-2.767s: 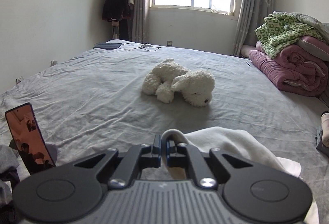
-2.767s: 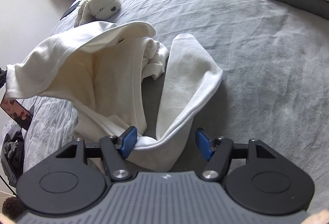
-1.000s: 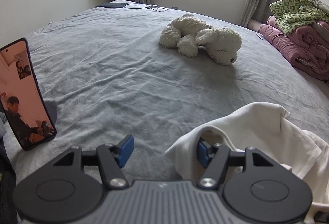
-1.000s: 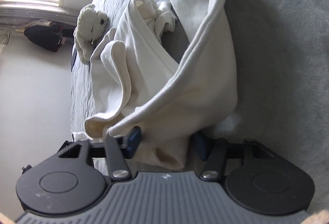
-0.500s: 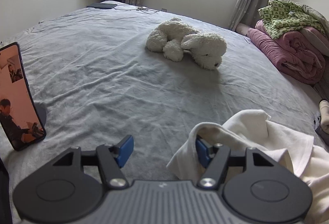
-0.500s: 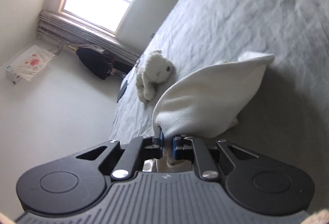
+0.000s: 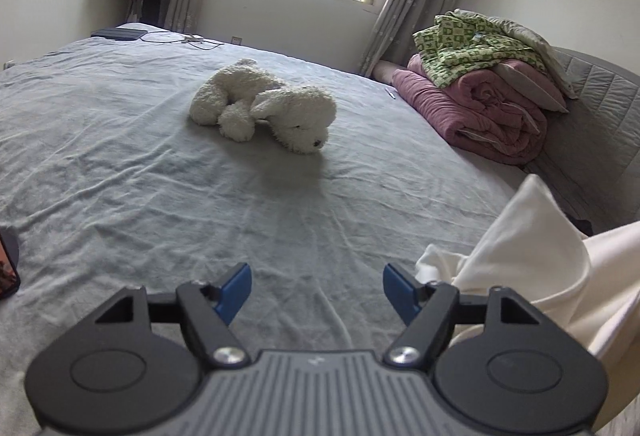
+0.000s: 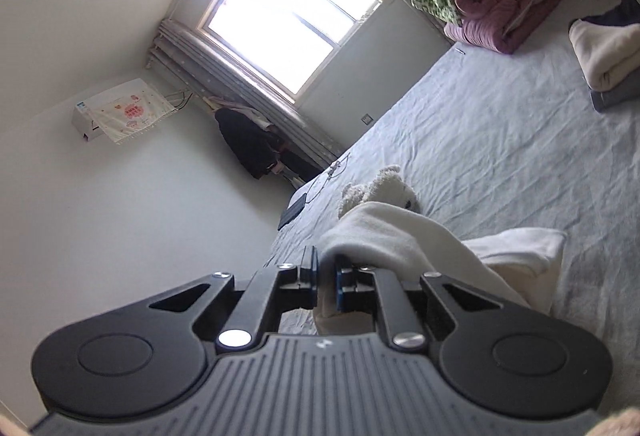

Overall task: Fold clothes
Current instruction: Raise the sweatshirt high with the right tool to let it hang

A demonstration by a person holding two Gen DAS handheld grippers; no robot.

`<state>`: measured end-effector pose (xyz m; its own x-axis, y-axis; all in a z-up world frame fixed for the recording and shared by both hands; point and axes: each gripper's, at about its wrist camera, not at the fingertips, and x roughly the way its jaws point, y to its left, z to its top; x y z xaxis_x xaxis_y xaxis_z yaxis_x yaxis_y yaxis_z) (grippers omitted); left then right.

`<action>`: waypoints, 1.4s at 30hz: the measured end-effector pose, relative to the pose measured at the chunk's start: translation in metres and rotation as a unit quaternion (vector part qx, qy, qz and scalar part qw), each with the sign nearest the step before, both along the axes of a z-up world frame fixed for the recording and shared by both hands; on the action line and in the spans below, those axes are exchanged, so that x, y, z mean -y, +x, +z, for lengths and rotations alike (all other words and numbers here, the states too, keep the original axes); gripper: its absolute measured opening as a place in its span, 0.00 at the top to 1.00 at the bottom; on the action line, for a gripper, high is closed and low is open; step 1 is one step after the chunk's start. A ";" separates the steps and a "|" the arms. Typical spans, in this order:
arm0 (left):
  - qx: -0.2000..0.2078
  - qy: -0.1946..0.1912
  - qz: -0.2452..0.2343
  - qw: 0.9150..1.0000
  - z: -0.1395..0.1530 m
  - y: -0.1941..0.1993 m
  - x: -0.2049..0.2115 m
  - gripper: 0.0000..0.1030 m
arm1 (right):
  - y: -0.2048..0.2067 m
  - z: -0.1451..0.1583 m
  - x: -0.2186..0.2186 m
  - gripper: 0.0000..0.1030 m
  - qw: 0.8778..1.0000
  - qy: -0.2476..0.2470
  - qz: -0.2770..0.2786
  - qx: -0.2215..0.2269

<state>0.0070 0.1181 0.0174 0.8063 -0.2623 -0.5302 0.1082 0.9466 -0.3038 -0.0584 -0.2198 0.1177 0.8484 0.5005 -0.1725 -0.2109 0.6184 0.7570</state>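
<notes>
Bedroom, grey wrinkled bedsheet [image 7: 120, 163] as work surface.

Cream-white cotton garment [image 8: 400, 232]: one fold pinched in the right gripper [image 8: 327, 286], whose blue pads are nearly together on the cloth; the rest drapes down to the sheet. In the left wrist view the same garment [image 7: 540, 248] hangs at the right edge, just beside the right finger.

Left gripper [image 7: 316, 286]: jaws wide, having just been opening; nothing between them, only bare sheet.

White fluffy plush dog [image 7: 264, 107]: lying mid-bed, well apart from both grippers; in the right wrist view it is partly hidden behind the lifted cloth.

Rolled pink quilt [image 7: 480, 115] with green-patterned blanket [image 7: 472, 43] on top: far right of the bed, beside the curtain.

Folded cream and grey clothes stack [image 8: 608, 63]: on the sheet, near the quilt.

Dark flat tablet [image 7: 118, 33] with cable: far corner.

Phone [image 7: 8, 272]: left edge, mostly cut off.

Dark coats [image 8: 248, 147]: hanging beside the window.
</notes>
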 end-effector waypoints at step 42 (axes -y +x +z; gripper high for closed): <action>-0.066 -0.013 0.001 0.998 -0.027 0.034 -0.007 0.26 | 0.217 0.007 -0.088 0.88 0.987 -0.155 -0.032 -0.009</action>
<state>0.0412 0.1253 -0.0096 0.7303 -0.2765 -0.6246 0.0640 0.9381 -0.3405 0.1582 -0.1319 0.1249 0.8723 0.3660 -0.3244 -0.1517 0.8330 0.5320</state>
